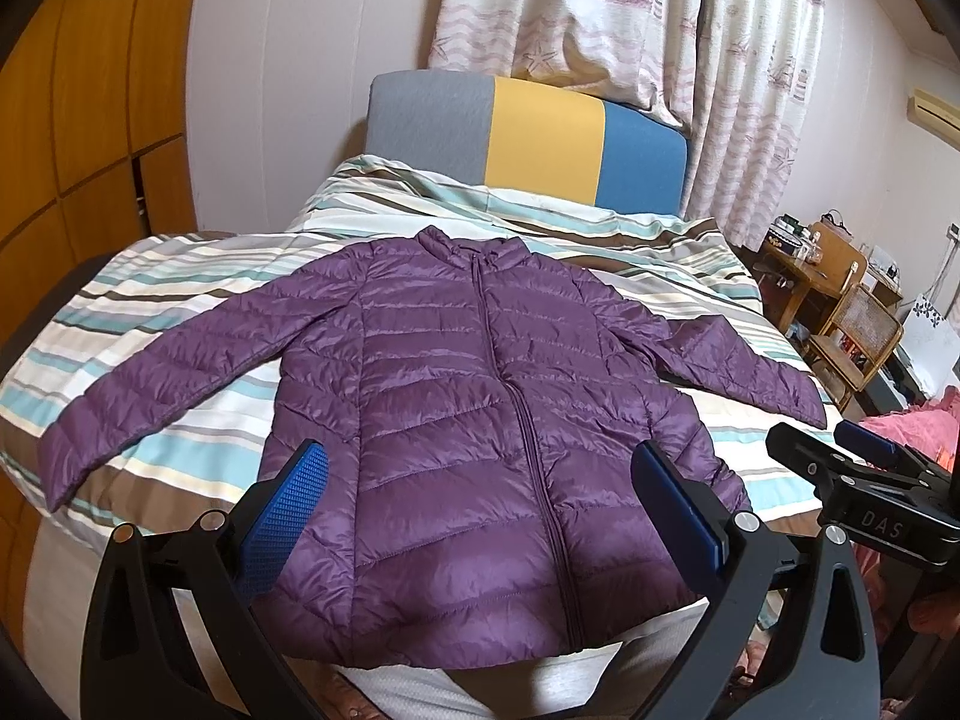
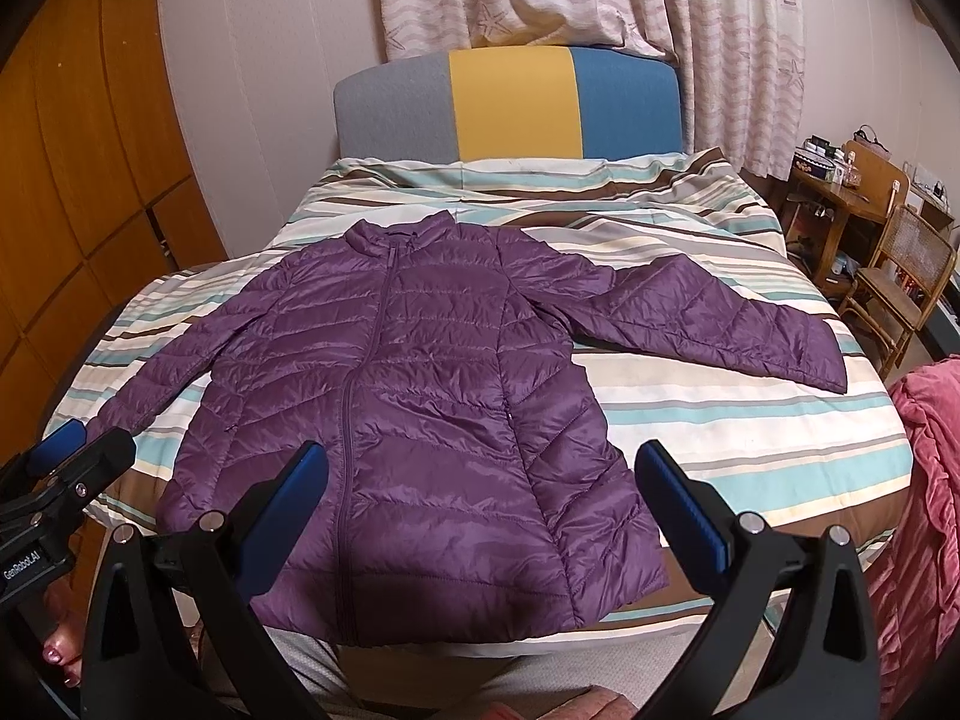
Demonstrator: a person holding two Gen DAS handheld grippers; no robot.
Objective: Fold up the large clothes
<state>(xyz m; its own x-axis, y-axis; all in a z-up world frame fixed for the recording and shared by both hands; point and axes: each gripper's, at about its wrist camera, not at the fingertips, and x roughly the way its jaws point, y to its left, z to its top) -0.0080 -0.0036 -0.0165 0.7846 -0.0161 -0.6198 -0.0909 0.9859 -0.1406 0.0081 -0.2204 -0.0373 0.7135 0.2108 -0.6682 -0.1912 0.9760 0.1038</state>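
A purple quilted puffer jacket (image 1: pixel 480 408) (image 2: pixel 408 420) lies flat and zipped on the striped bed cover, collar toward the headboard, both sleeves spread outward. My left gripper (image 1: pixel 480 468) hovers open above the jacket's hem, nothing between its blue pads. My right gripper (image 2: pixel 480 468) also hangs open over the hem, a bit right of the zipper. The right gripper (image 1: pixel 864 450) shows at the right edge of the left wrist view; the left gripper (image 2: pixel 66 450) shows at the left edge of the right wrist view.
The bed (image 2: pixel 750 420) has a striped cover and a grey, yellow and blue headboard (image 2: pixel 510 102). A wooden wardrobe (image 1: pixel 78 120) stands left. A wicker chair (image 2: pixel 900 276) and desk (image 2: pixel 840 192) stand right. A pink blanket (image 2: pixel 924 480) hangs at the bed's right side.
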